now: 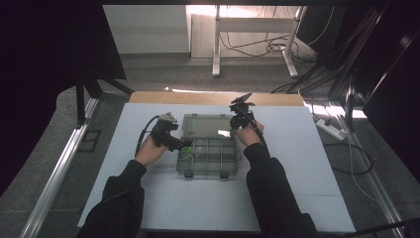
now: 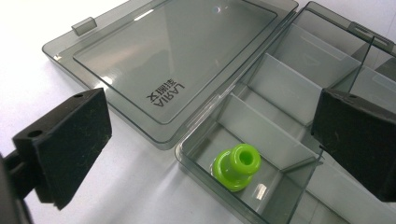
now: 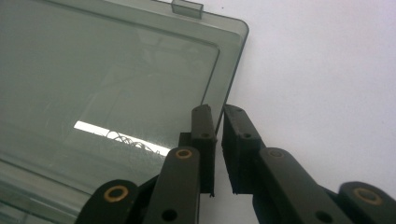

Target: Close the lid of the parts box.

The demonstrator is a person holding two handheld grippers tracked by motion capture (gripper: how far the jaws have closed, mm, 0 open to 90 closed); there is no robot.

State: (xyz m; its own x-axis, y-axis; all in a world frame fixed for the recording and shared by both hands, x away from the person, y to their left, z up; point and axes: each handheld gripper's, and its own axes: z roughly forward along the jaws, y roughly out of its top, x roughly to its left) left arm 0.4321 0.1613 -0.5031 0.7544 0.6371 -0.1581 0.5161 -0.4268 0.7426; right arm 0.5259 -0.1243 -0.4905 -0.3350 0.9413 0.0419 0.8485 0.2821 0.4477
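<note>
white table (image 1: 297,163) beneath smoky compartment box (image 1: 208,153).

the smoky grey see-through plastic compartment box (image 2: 280,93) looks smooth and glossy, and its flat lid (image 3: 107,84) mirrors a bright streak of light. the small lime-green plastic spool (image 2: 236,166) has a slick shine. the white table sheet (image 1: 297,148) looks matt. the black foam-like pads (image 2: 77,144) look rough and dull.

A smoky clear compartment box (image 1: 207,157) is lying open mid-counter, its lid (image 3: 107,88) lying flat behind; a green spool (image 2: 236,166) is sitting in its left corner compartment.
</note>
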